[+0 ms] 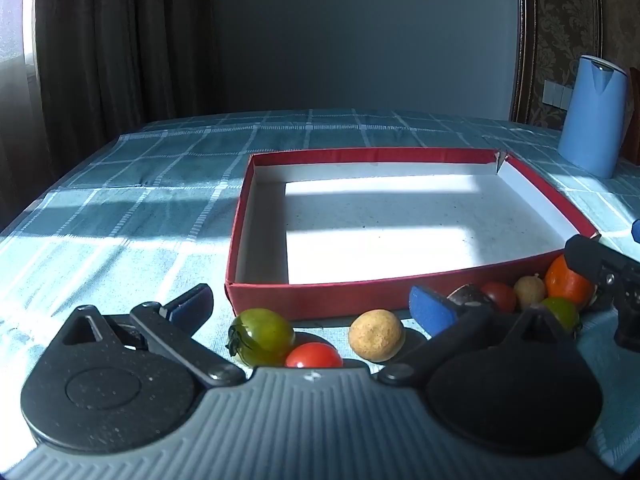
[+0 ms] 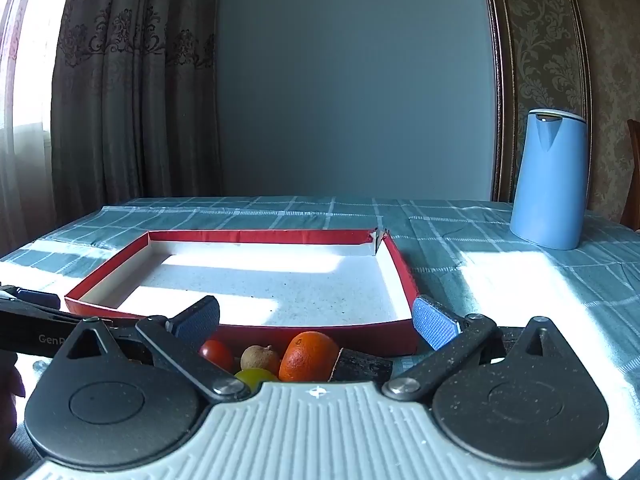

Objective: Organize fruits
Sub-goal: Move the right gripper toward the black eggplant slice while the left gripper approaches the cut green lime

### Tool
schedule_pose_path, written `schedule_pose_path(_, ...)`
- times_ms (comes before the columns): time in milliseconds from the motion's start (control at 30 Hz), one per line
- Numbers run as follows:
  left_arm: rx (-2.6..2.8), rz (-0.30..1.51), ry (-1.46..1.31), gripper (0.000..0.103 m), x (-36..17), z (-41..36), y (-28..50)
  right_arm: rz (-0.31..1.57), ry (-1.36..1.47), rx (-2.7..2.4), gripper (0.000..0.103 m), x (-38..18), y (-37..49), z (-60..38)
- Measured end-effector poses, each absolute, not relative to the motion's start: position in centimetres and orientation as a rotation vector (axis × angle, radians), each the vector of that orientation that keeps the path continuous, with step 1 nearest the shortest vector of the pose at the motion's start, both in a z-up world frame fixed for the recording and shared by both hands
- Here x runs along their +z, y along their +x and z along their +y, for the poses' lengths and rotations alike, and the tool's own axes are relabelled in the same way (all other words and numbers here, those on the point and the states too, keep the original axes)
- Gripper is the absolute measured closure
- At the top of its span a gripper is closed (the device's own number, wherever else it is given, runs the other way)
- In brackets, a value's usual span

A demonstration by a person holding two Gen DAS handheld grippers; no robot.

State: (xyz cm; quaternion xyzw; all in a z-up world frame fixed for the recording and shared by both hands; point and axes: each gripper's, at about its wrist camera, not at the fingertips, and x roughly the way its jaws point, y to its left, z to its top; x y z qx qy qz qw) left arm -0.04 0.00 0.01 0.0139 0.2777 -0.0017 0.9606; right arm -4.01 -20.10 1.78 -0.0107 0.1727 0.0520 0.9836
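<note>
A shallow red box (image 1: 320, 296) with a white inside lies on the checked tablecloth; it also shows in the right wrist view (image 2: 256, 330). Before its near wall lie a green tomato (image 1: 262, 335), a red tomato (image 1: 314, 355) and a tan round fruit (image 1: 375, 335), between the fingers of my open left gripper (image 1: 312, 306). Further right are an orange (image 1: 568, 282), another red tomato (image 1: 500, 295), a pale fruit (image 1: 529, 289) and a green tomato (image 1: 562, 312). My open right gripper (image 2: 316, 318) hovers above the orange (image 2: 308, 356), a brown fruit (image 2: 260, 358) and a red tomato (image 2: 217, 354).
A blue jug (image 2: 550, 178) stands at the back right of the table; it also shows in the left wrist view (image 1: 592, 116). A dark chunk (image 2: 362, 364) lies right of the orange. Curtains hang at the back left. The table's far edge meets a grey wall.
</note>
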Motion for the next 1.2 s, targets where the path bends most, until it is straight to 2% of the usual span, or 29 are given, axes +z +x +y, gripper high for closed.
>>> schedule_pose_path(533, 0.015, 0.56, 0.045, 0.0, 0.5, 0.1, -0.4, 0.407, -0.01, 0.129, 0.0, 1.4, -3.3, -20.2)
schedule_pose_path(900, 0.045, 0.469, 0.097, 0.0, 0.5, -0.3, -2.2, 0.438, -0.003, 0.158, 0.0, 1.2, -3.0, -20.1)
schedule_pose_path(1200, 0.05, 0.54, 0.101, 0.0, 0.0, -0.3, -1.4, 0.391, 0.019, 0.107, 0.0, 1.6, -4.1, -21.5)
